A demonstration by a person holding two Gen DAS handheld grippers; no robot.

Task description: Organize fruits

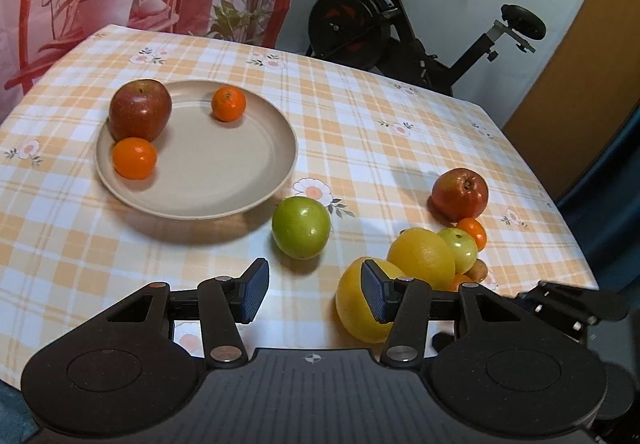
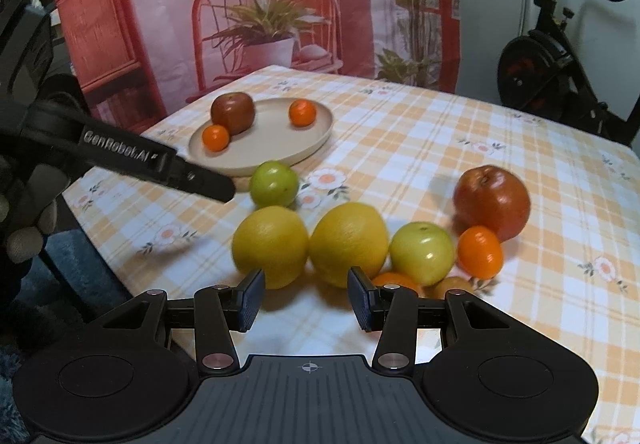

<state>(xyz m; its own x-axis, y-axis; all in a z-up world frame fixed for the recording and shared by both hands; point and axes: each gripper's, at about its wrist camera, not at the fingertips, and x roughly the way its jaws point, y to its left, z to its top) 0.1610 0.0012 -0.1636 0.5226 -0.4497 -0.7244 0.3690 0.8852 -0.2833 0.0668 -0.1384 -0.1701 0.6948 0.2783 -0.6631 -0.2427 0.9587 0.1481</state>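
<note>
Both grippers are spread wide with nothing in them. The left gripper [image 1: 314, 294] hovers low over the table's [image 1: 360, 123] near edge, with the lone green apple [image 1: 301, 226] just ahead of its pads. The right gripper [image 2: 306, 298] faces two yellow citrus [image 2: 271, 245] sitting side by side, maybe touching, it's a bit blurry. The beige plate [image 1: 256, 171] toward the far left corner has a red apple [image 1: 140, 109] and two small oranges [image 1: 228, 104]. Another red apple [image 2: 492, 201] sits toward the right edge, clustered with a green apple [image 2: 422, 252] and an orange [image 2: 480, 252].
</note>
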